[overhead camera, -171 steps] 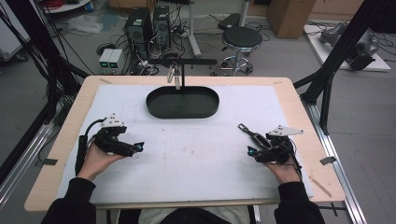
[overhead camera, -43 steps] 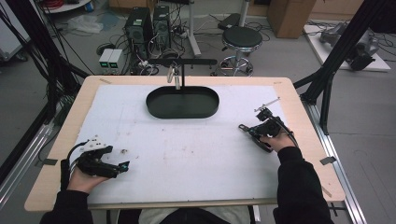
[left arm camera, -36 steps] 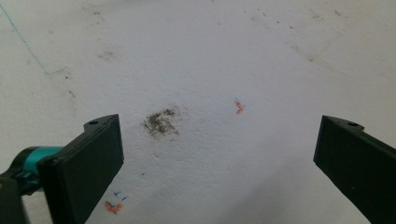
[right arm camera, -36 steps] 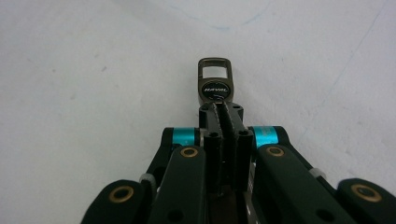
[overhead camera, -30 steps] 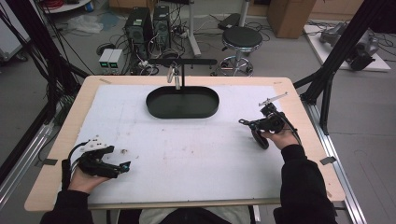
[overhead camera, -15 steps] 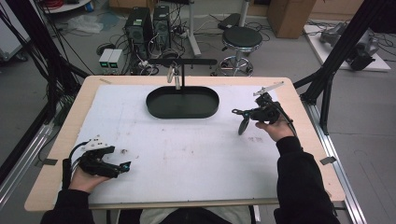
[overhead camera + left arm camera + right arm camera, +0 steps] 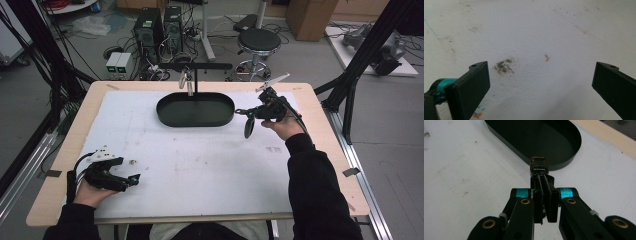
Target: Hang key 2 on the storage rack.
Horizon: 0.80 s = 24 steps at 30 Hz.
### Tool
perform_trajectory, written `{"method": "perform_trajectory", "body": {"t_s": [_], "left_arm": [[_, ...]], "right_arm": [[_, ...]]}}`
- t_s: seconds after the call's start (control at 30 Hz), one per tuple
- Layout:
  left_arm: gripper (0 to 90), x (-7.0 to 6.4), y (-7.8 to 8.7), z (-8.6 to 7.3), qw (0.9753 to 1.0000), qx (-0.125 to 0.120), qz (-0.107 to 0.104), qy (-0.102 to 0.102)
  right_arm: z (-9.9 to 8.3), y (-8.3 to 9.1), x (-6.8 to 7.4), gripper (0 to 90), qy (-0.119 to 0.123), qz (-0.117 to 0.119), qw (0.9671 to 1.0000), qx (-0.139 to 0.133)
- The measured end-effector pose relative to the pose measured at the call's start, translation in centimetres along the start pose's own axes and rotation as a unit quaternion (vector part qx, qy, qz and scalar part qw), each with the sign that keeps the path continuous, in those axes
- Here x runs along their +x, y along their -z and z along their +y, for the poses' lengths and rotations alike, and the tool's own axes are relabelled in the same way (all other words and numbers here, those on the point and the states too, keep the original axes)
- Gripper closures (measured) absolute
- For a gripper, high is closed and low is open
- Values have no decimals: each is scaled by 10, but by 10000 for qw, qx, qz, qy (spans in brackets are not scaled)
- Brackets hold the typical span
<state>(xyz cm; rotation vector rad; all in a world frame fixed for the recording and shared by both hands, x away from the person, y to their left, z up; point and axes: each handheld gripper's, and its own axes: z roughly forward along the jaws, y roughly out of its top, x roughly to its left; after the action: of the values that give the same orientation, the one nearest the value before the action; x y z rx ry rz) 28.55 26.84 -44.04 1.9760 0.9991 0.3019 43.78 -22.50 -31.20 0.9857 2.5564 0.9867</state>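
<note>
Right gripper (image 7: 543, 185) jaws pinch black key (image 7: 538, 167); blade hidden between jaws. Raised just beside black oval tray (image 7: 170, 117). Left gripper (image 7: 541, 82) jaws wide, low over white mat (image 7: 544, 27).

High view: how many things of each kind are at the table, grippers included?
Grippers: 2 (left gripper, right gripper)
black oval tray: 1
T-shaped stand: 1
silver piece hanging on it: 1
small black item, gripped: 1
Total: 6
</note>
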Motion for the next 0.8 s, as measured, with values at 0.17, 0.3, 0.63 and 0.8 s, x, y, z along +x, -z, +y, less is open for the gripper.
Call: {"method": "perform_trajectory", "body": {"t_s": [0.17,0.3,0.63,0.8], "left_arm": [[20,0,0,0,10000,2,-4,-2],[20,0,0,0,10000,3,-16,-6],[20,0,1,0,10000,-41,-33,-6],[20,0,2,0,10000,-74,-22,2]], "right_arm": [[15,1,3,875,49,18,10000,-12],[24,-1,4,875,109,18,9999,33],[46,-11,-2,875,78,-60,9999,66],[57,-15,-2,875,181,-135,9996,150]]}}
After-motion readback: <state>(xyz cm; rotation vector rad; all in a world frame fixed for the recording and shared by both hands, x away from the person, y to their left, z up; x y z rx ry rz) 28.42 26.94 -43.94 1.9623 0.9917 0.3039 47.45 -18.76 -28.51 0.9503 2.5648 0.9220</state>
